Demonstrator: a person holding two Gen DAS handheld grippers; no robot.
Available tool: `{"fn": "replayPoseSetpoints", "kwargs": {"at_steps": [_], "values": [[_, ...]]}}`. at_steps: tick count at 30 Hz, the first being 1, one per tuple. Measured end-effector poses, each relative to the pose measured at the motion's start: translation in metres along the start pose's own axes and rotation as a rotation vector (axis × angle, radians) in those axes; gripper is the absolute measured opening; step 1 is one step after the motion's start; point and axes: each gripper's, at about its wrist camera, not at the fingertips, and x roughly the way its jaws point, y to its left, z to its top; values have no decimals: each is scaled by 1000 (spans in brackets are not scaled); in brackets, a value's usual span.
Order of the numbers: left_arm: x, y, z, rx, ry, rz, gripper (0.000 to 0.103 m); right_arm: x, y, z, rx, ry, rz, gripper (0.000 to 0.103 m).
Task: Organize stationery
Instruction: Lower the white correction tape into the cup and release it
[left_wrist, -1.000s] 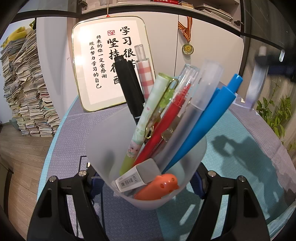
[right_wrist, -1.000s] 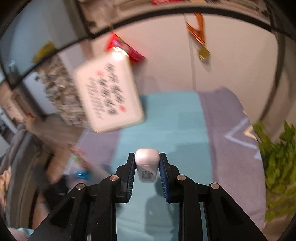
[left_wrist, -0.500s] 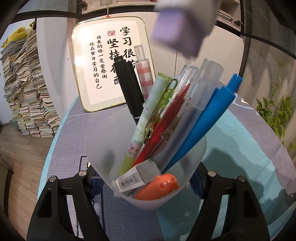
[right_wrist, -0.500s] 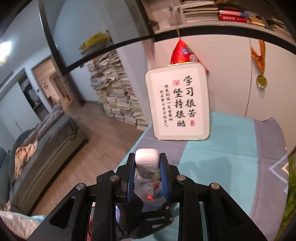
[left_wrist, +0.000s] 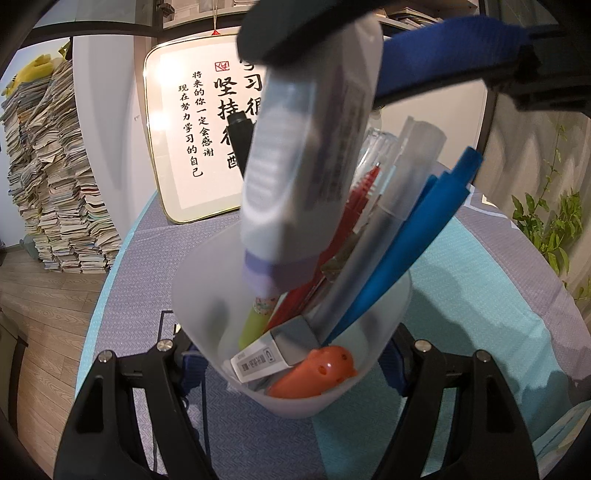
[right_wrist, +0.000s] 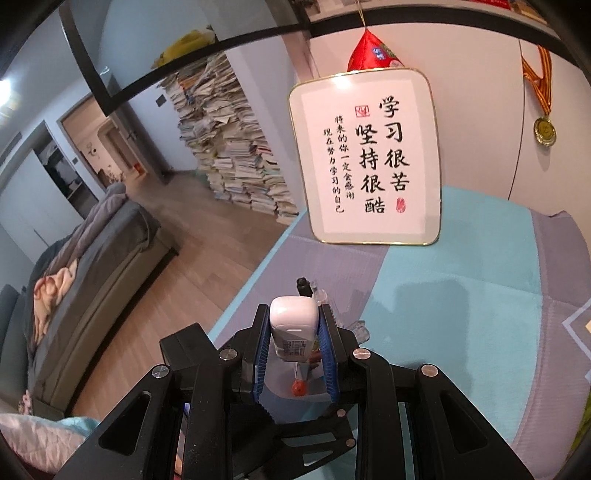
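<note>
My right gripper (right_wrist: 294, 345) has swung in from off to the side & now hangs right over the cup (left_wrist: 295, 369) — jaws clamped on the white correction-tape case (left_wrist: 306, 147), purple end down, just above the pens. My left gripper (left_wrist: 291, 363) is closed on the cup's walls, unmoved. Drop looks next, I reckon — gap beside the blue pen (left_wrist: 406, 251).

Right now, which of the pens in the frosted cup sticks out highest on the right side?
The blue pen, leaning right with its end past the cup rim; the red pen and black pen stand further left.
</note>
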Motion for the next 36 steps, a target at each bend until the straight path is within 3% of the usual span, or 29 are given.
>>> {"fn": "replayPoseSetpoints", "kwargs": {"at_steps": [20, 36], "values": [[-1, 0, 0, 1, -1, 0, 76, 3, -5, -3, 35, 38, 23, 27], [-1, 2, 2, 0, 0, -1, 75, -15, -17, -7, 85, -28, 22, 28]]}}
